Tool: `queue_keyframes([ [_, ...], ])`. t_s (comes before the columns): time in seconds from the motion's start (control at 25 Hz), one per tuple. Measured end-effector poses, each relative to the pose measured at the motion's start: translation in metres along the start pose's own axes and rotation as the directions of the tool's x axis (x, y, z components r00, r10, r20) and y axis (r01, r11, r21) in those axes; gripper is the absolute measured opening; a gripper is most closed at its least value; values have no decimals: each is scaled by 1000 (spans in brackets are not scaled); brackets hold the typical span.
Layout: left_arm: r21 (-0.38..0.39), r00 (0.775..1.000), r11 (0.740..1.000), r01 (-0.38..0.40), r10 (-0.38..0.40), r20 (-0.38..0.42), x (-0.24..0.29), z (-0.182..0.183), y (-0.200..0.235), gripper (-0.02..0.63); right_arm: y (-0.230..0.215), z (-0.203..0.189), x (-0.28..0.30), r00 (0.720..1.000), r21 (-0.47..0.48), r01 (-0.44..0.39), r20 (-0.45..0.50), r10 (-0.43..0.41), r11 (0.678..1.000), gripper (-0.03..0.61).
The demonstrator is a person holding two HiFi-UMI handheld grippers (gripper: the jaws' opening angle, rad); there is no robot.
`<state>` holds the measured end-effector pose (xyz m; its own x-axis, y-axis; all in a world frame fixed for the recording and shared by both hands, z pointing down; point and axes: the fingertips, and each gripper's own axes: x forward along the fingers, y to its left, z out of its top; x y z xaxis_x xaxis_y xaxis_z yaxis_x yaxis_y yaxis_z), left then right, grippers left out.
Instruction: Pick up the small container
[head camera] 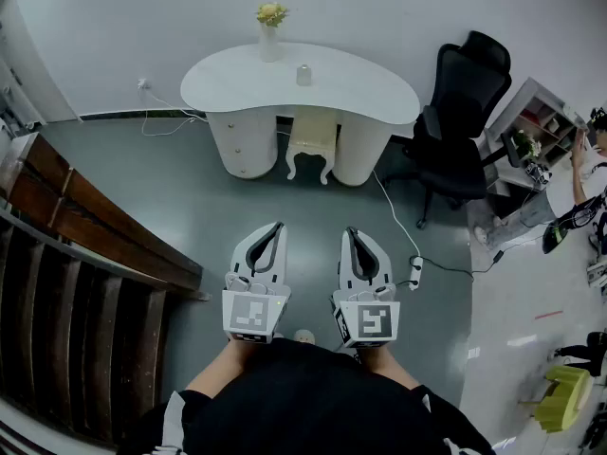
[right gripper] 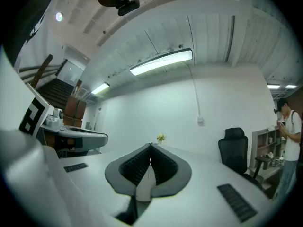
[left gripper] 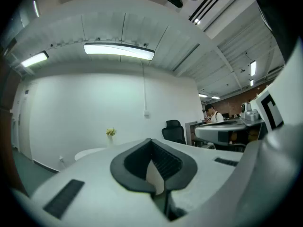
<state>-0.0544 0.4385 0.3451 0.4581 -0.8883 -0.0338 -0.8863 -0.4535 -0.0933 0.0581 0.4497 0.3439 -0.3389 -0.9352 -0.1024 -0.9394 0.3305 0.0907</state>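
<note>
Hovering well short of the white desk (head camera: pixel 360 88)
Left gripper (head camera: pixel 279 226) and right gripper (head camera: pixel 351 230) are pointing at it, jaws pressed together, empty; small container (head camera: pixel 303 75) is sitting on it.

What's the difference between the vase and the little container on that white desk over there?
The vase is tall and slim; the small container is short and squat. The vase holds yellow flowers; nothing sticks out of the small container. The vase stands near the far edge of the desk, the small container closer to its middle. Both are pale, upright and on the desk.
</note>
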Motion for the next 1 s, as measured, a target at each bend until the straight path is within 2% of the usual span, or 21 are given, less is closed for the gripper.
queue_keyframes([
  [0.2,14,1000,1000,-12,12,1,5,-3,0,8,-5,0,3,1000,0,1,5,-1,1000,22],
  [0.36,-22,999,999,-30,29,-37,7,-8,-5,8,-12,0,3,1000,-4,-4,9,4,1000,21],
  [0.52,16,1000,1000,-24,24,2,14,-5,-12,8,-18,-4,3,1000,15,-28,9,27,1000,23],
  [1.0,36,999,998,-45,46,-10,35,-12,-18,9,-26,-14,12,997,24,-74,4,74,997,23],
])
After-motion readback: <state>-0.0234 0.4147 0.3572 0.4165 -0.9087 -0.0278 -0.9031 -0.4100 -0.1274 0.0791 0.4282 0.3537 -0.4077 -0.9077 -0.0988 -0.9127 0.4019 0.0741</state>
